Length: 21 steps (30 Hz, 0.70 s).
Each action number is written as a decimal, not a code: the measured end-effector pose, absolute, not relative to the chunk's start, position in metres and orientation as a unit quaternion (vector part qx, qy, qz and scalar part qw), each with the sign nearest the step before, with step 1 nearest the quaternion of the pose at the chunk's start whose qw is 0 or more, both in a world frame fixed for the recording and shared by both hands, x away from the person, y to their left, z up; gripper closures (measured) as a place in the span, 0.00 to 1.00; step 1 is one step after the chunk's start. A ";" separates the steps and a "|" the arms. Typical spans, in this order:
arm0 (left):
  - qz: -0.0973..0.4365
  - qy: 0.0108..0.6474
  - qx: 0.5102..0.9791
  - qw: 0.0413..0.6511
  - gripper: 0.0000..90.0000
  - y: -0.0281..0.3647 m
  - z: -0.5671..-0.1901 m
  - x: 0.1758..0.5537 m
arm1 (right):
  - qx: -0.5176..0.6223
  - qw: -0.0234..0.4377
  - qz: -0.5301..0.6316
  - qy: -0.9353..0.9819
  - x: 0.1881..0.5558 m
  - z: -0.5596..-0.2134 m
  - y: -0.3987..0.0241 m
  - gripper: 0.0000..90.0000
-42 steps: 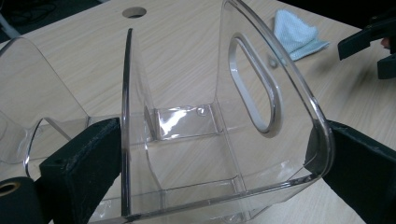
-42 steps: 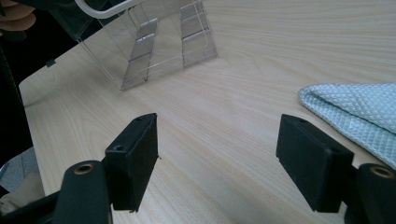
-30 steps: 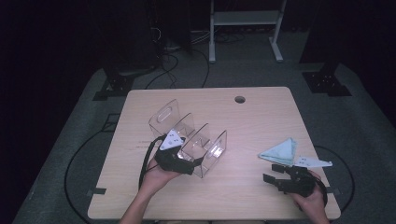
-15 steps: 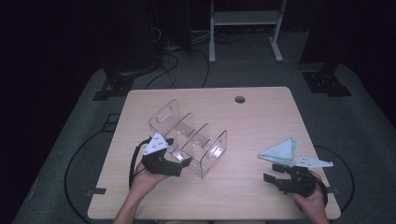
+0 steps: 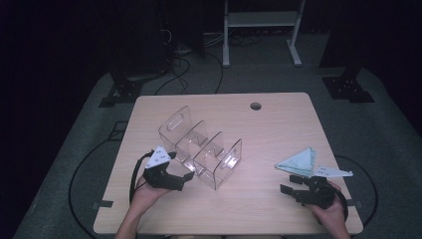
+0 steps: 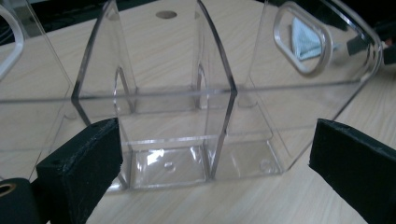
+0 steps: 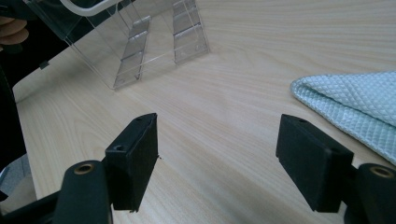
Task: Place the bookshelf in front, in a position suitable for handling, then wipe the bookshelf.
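Clear acrylic three-compartment organizer [image 5: 201, 152] mid-table, long axis diagonal, just ahead of left gripper [image 5: 180, 175], jaws spread wide, empty. Right gripper [image 5: 290, 185] also agape, well apart, beside folded light-blue quilted cloth [image 5: 300, 162].

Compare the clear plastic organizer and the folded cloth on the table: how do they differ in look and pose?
The clear organizer is see-through, rigid and stands upright with dividers; the folded cloth is pale blue, soft, quilted and lies flat. The organizer sits by the left gripper, the cloth by the right gripper. Both rest on the wooden table.
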<state>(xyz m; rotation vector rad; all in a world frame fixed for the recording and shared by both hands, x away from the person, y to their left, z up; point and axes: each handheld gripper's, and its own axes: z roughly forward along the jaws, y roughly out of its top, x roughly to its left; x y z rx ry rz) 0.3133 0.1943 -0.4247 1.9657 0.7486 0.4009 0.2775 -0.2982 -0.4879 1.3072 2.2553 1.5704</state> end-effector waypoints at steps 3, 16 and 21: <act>0.161 0.310 0.804 0.480 0.03 0.198 -0.428 0.314 | 0.427 0.050 0.512 0.744 0.277 -0.488 -0.297 0.32; 0.173 0.324 0.804 0.467 0.01 0.206 -0.444 0.320 | 0.417 0.054 0.508 0.752 0.273 -0.487 -0.293 0.33; 0.166 0.333 0.804 0.464 0.01 0.209 -0.451 0.324 | 0.416 0.056 0.506 0.754 0.274 -0.487 -0.292 0.33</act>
